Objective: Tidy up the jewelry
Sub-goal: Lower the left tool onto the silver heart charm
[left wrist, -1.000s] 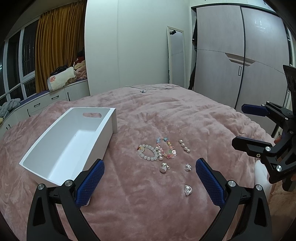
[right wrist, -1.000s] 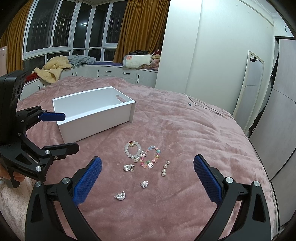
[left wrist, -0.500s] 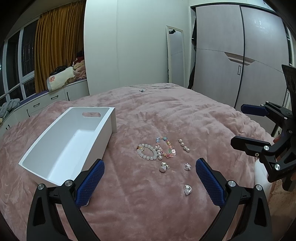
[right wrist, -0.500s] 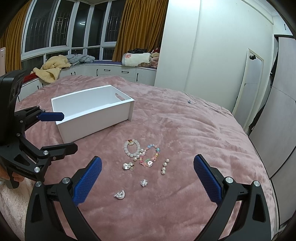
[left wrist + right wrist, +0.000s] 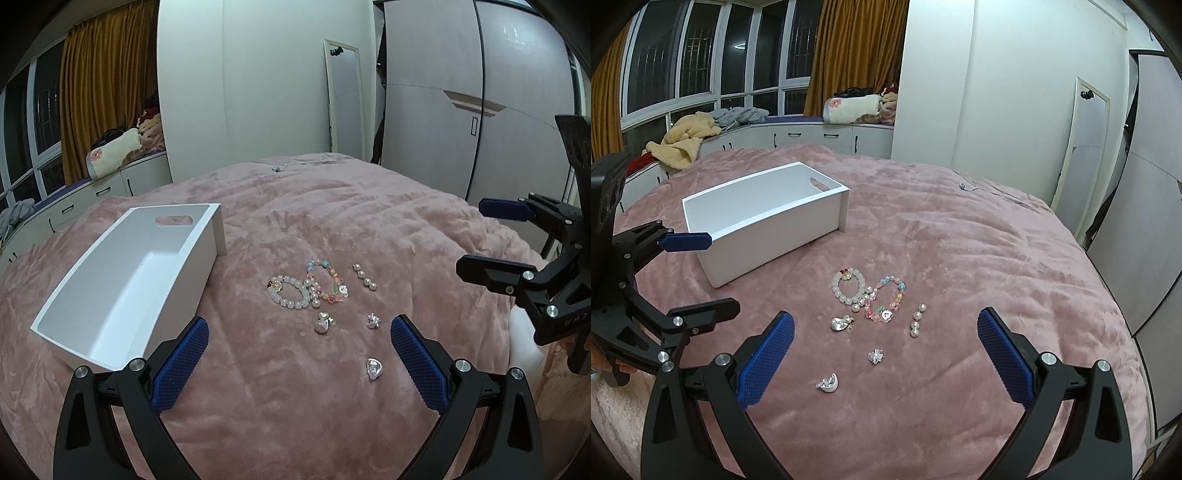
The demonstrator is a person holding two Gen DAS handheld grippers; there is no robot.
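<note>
Far left on the pink blanket (image 5: 332,221) you've got the white box (image 5: 122,291), open top, handle cutout in its far end wall, nothing visible inside. Your left gripper (image 5: 299,363) hangs above the blanket w/ jaws spread wide, nothing between the blue pads (image 5: 181,365); its left pad overlaps the box's near corner in the left wrist view.

Jewelry sits right of the box, apart from it, all flat on the blanket:
- white bead bracelet (image 5: 290,291), gold charm on its box side, closest to the box.
- pastel bead bracelet (image 5: 327,282) touching it on the right.
- short pearl strand (image 5: 365,277) just beside that, not touching.
- Nearer you: silver heart charm (image 5: 323,323), small sparkly piece (image 5: 373,320) to its right, and a silver ring-like piece (image 5: 373,368) nearest of all, btwn the pads in view.

Right wrist view shows the same spread from the other side: box (image 5: 764,218) at left, jewelry centred ahead.

Your right gripper (image 5: 884,360) is also released, jaws wide apart, holding nothing, hovering near the blanket's right edge. Each gripper shows in the other's cam.
</note>
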